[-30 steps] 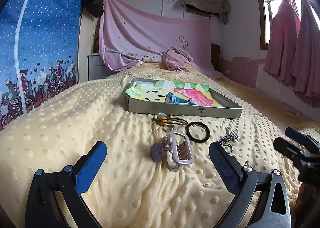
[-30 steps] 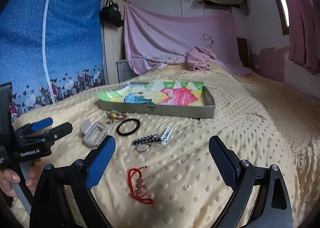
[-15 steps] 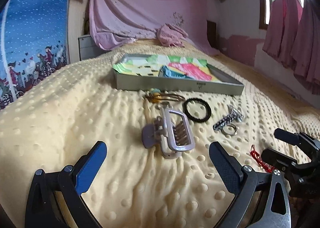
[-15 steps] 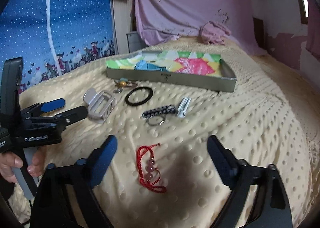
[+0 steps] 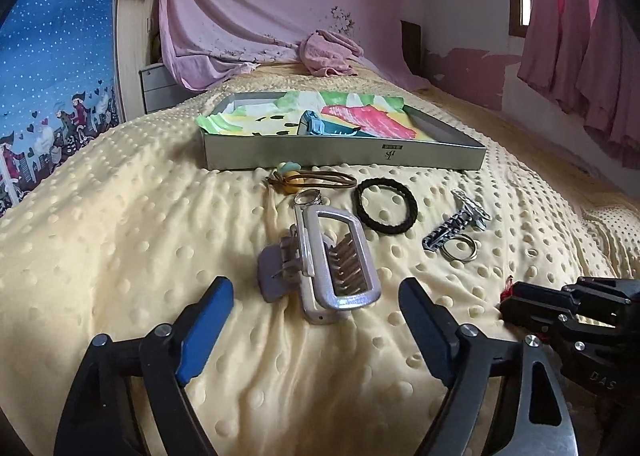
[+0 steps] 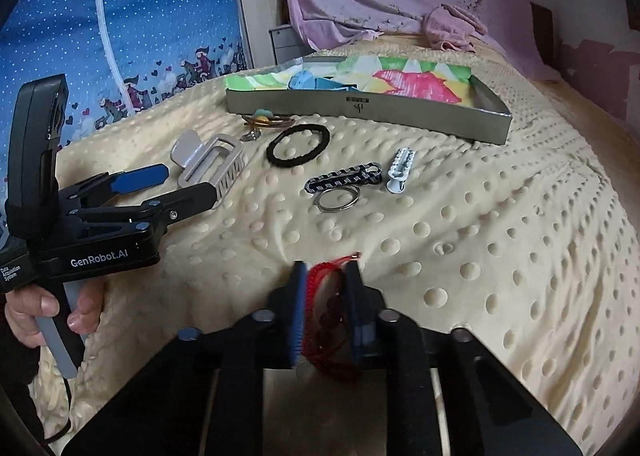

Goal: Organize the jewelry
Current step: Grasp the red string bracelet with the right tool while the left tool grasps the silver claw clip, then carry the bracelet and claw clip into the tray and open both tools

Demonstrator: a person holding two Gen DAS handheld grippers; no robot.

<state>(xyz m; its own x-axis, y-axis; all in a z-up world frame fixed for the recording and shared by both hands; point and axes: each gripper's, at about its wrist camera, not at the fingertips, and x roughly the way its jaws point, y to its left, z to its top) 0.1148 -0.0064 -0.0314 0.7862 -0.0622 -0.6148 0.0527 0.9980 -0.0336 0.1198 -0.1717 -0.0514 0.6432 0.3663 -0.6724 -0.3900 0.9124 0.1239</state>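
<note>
**Red Bracelet Caught Between Closing Pads on the Bed**

While its jaws were closing, the right hand-held gripper point(image 6: 322, 308) had the red bracelet point(image 6: 326, 316) between its pads, the cord bunched and pinched there just above the yellow dotted blanket point(image 6: 480, 256). Ahead of it, a little way off, lay a black-and-white patterned clip point(image 6: 344, 178) with a metal ring point(image 6: 338, 198) touching its near edge, and a small white clip point(image 6: 400, 170) just to the right of that. Further ahead sat a black hair tie point(image 6: 298, 146), and beyond it a brown elastic with beads point(image 6: 266, 121) right against the front wall of the grey tray point(image 6: 360, 112), which held coloured paper.

To the left, the left hand-held gripper point(image 5: 316, 320) was spread but narrowing, its jaws on either side of the near end of a grey claw clip point(image 5: 324, 260), not pressing on it; whether they brushed it I could not tell. A hand point(image 6: 48, 308) gripped its handle. From that gripper, a small silver ring point(image 5: 308, 199) lay just past the clip's far end. A pink sheet point(image 5: 280, 16) hung at the head of the bed.
</note>
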